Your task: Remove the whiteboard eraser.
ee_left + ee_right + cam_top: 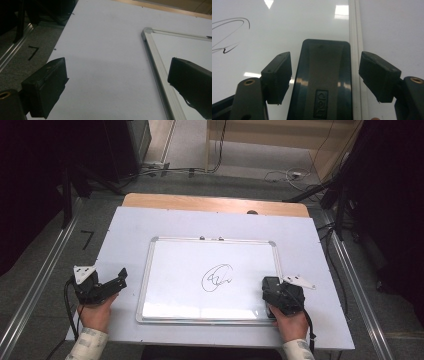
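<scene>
A grey floor with cables and dark stands surrounds the table (320, 320), which has a white cover on it. In the middle of the cover lies a whiteboard (175, 280) with a silver frame, and a black scribble (217, 277) is drawn near its centre.

A black eraser (323, 80) lies flat on the whiteboard, at its right edge near the front corner, just beside the frame. The right gripper (325, 75) is placed over it. In the right gripper view the eraser is between the two black jaws, but a gap is visible on each side, so the pads do not press it; the jaws are half spread.

The left gripper (120, 275) is held above the white cover, left of the whiteboard and apart from it. Its jaws are spread wide and nothing is between them. In the left gripper view, one jaw hangs over the whiteboard's frame. A hand holds each gripper from the near side of the table.
</scene>
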Demonstrator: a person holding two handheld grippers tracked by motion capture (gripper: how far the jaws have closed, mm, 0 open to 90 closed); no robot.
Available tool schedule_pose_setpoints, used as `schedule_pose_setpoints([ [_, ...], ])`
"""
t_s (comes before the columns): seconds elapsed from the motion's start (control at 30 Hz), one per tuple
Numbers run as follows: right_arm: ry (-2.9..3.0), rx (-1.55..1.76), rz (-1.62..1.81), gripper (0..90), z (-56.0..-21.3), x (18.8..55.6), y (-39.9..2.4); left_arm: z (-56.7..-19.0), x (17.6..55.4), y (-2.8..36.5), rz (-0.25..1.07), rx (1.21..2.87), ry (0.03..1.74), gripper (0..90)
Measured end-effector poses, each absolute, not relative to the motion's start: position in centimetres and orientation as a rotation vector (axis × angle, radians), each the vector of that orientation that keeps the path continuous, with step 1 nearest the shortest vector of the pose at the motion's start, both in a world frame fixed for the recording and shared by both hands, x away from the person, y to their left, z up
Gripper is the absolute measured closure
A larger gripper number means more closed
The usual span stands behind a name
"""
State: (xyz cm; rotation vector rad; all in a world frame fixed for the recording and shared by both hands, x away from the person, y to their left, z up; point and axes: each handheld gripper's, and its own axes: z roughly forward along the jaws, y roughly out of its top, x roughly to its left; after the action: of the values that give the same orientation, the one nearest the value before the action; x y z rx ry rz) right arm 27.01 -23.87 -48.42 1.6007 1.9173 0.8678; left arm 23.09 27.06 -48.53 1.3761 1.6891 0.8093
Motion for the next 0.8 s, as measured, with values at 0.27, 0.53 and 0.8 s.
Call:
schedule_pose_setpoints([
  [0.27,1.907,1.621,0.811,27.9,-49.11,27.03,-23.49,-48.52,23.08,27.1,0.808,1.374,1.689,3.0],
  [0.53,1.889,1.67,0.842,33.3,-49.23,27.03,-23.56,-48.54,23.09,27.08,0.804,1.375,1.692,3.0],
  [0.8,1.905,1.654,0.799,35.7,-49.08,26.99,-23.19,-48.54,23.1,27.08,0.802,1.377,1.694,3.0],
])
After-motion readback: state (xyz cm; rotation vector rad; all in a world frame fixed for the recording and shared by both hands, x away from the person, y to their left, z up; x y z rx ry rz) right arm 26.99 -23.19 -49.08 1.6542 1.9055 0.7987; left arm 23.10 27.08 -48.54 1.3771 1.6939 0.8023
